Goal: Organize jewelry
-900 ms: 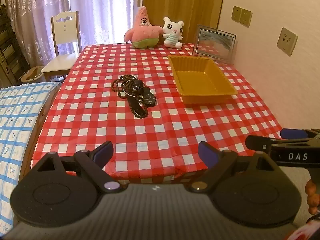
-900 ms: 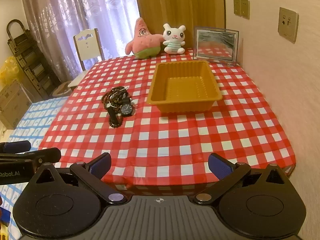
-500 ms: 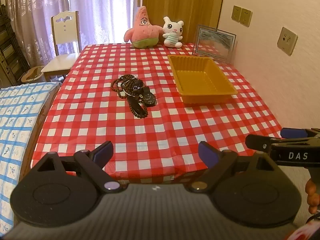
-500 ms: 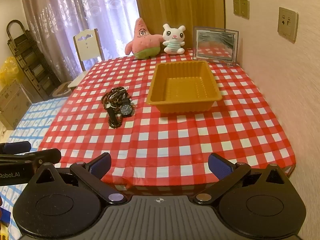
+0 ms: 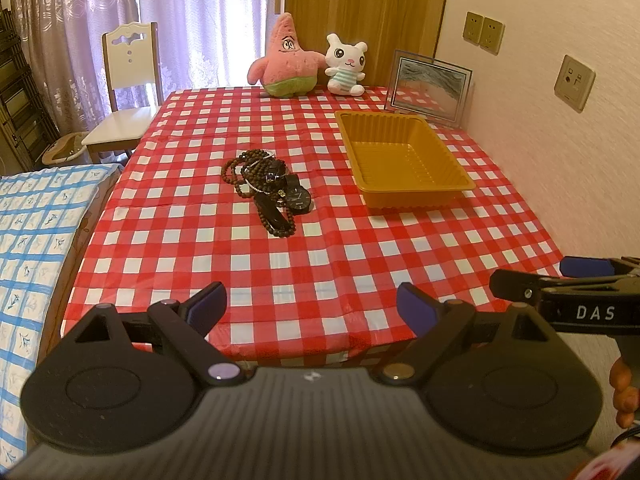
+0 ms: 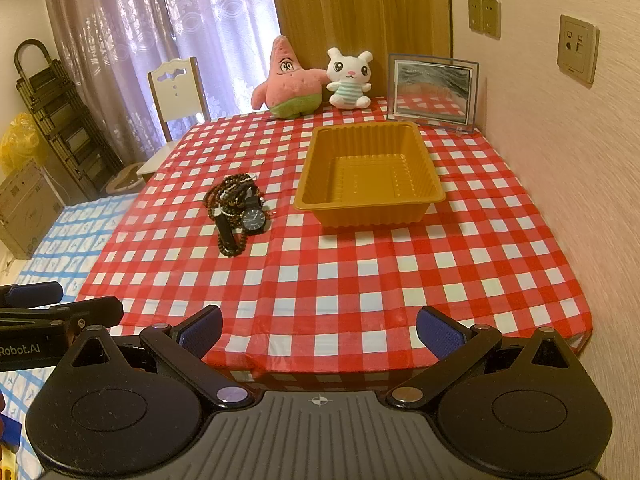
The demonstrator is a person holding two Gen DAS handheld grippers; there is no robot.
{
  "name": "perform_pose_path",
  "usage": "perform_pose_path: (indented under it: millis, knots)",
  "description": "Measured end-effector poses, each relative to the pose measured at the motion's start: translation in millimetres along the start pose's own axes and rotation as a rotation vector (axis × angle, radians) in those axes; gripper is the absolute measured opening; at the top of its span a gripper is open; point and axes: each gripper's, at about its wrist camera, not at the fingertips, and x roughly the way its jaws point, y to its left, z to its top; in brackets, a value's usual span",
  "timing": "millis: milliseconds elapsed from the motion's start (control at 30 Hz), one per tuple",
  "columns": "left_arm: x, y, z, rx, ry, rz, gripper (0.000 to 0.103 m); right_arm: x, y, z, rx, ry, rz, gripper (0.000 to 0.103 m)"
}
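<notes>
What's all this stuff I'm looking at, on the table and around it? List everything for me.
Tablecloth: one, red and white checks, covering the table.
Tray: one, orange, empty, right of the table's middle.
Jewelry pile: one heap, dark bead strings and a black wristwatch, left of the tray.
Starfish plush: one, pink, far edge.
Bunny plush: one, white, beside the starfish.
Picture frame: one, clear-edged, far right corner.
Chair: one, white, beyond the table's left side.
Wall sockets: several, beige, right wall.
Blue checked cloth: one, left of the table.
Left gripper: black, blue pads, open, empty.
Right gripper: same, open, empty.
</notes>
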Motion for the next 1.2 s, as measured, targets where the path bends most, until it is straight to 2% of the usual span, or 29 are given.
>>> perform_pose_path:
  millis: [1200]
  knots:
    - [0.0,0.0,0.0,0.0,-0.001,0.0,0.091,2.8,2.4,2.8,0.001,-0.001,0.001,0.103]
